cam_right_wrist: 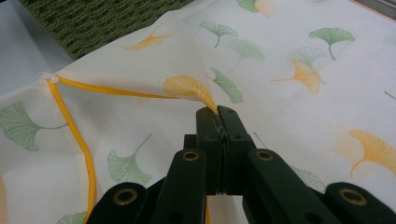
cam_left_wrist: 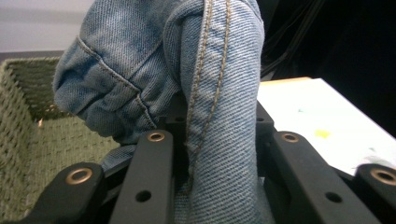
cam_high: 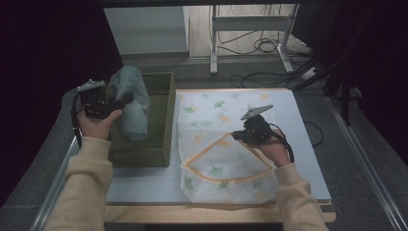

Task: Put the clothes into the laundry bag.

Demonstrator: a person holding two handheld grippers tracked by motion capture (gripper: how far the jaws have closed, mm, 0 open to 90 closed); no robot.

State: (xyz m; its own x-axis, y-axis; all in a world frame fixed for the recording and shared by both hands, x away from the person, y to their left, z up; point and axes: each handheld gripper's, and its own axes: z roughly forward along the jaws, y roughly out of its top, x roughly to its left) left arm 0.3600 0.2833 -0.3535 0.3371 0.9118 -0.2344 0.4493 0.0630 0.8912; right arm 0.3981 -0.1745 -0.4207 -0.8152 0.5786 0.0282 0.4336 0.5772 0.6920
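A bunched light-blue denim garment (cam_high: 131, 101) hangs over the green woven basket (cam_high: 161, 144) at the left, lifted clear of most of it. My left gripper (cam_high: 119, 102) is shut on the denim (cam_left_wrist: 219, 116), whose seamed fold stands between the jaws. On the white table lies a white mesh bag with a ginkgo-leaf print and an orange zip edge (cam_high: 216, 139). My right gripper (cam_high: 239, 135) is shut on the upper edge of the bag's mouth (cam_right_wrist: 196, 91) and holds it raised, so the mouth gapes toward the basket.
The basket's woven wall (cam_left_wrist: 18, 140) stands left of the denim. The white tabletop (cam_high: 144, 180) runs in front of the basket and bag. Beyond the table are a metal stand (cam_high: 250, 29) and floor cables (cam_high: 262, 45).
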